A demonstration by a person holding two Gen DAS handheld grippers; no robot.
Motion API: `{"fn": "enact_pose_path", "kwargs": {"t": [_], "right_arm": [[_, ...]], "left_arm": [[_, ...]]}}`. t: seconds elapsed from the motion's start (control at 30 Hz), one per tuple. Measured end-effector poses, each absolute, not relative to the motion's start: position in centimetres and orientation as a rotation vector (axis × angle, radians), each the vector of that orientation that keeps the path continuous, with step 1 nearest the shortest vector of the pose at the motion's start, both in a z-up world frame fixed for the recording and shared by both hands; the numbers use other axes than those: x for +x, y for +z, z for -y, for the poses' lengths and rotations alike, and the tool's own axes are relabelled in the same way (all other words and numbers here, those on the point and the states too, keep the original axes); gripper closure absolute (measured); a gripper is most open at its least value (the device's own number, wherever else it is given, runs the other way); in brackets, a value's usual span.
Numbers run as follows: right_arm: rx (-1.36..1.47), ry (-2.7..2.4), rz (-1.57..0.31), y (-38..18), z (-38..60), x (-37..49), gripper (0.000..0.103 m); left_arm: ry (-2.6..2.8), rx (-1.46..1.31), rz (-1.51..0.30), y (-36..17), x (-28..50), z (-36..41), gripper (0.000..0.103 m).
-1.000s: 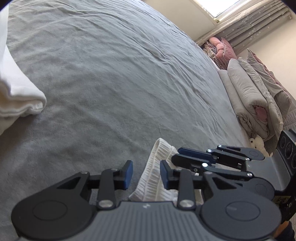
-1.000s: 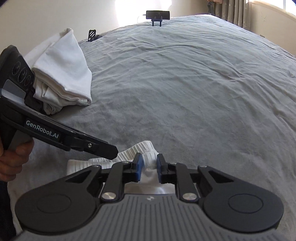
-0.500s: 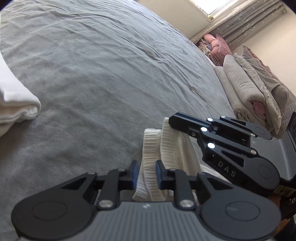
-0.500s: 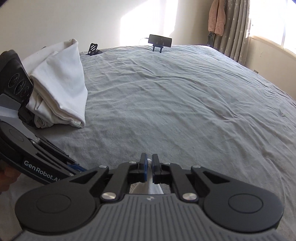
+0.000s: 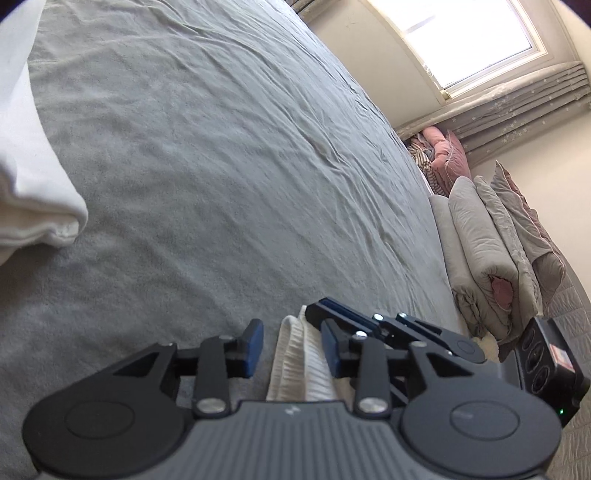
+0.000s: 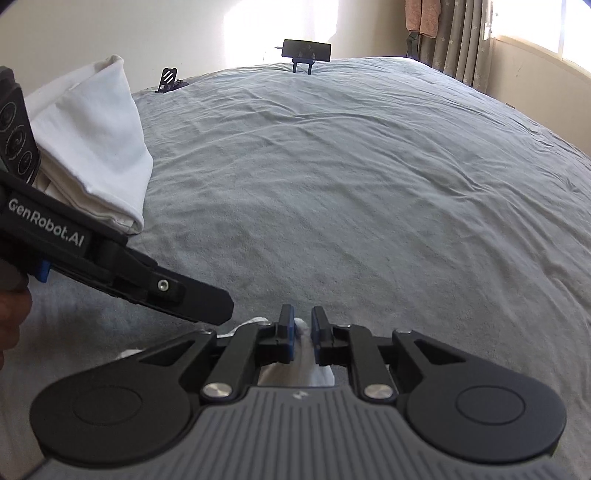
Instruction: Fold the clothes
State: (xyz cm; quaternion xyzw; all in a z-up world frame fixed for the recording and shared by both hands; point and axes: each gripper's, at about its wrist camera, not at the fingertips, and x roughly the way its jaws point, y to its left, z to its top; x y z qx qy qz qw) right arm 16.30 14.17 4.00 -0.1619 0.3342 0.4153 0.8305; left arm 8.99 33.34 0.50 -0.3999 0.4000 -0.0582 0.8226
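A small white ribbed garment [image 5: 295, 365] lies on the grey bed sheet [image 5: 221, 147], bunched into a narrow strip. My left gripper [image 5: 292, 345] straddles it with its jaws opening. The left pad stands clear of the cloth and the right pad is at its edge. My right gripper [image 6: 303, 332] is over the other end of the same garment [image 6: 303, 373], its jaws opening, the cloth loose between the pads. The two grippers sit close together, fingers nearly touching. A folded white garment pile [image 6: 92, 147] rests at the left.
Rolled grey and pink bedding [image 5: 487, 251] is stacked beyond the bed's right edge, under a window [image 5: 461, 33]. A phone on a stand [image 6: 306, 50] and a small black stand [image 6: 168, 79] sit at the bed's far edge. A hand [image 6: 11, 306] holds the left gripper.
Half a second ago both grippers were pinched on the ribbed garment. Now both sets of jaws have spread and the cloth sits loose between them. The left view has rolled.
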Motion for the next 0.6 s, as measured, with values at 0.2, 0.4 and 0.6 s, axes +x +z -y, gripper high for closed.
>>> {"fn": "enact_pose_path", "kwargs": {"t": [0.2, 0.4, 0.6], "right_arm": [[-0.241, 0.871, -0.653, 5.7, -11.5, 15.0, 0.085], [-0.28, 0.893, -0.7, 5.0, -11.9, 14.7, 0.085], [-0.201, 0.888, -0.734, 4.4, -11.2, 15.1, 0.078]], "left_arm": [[-0.132, -0.886, -0.843, 0.2, 9.4, -33.3, 0.067], [-0.204, -0.925, -0.822, 0.2, 10.0, -32.4, 0.067], [-0.188, -0.96, -0.85, -0.7, 10.8, -32.5, 0.067]]}}
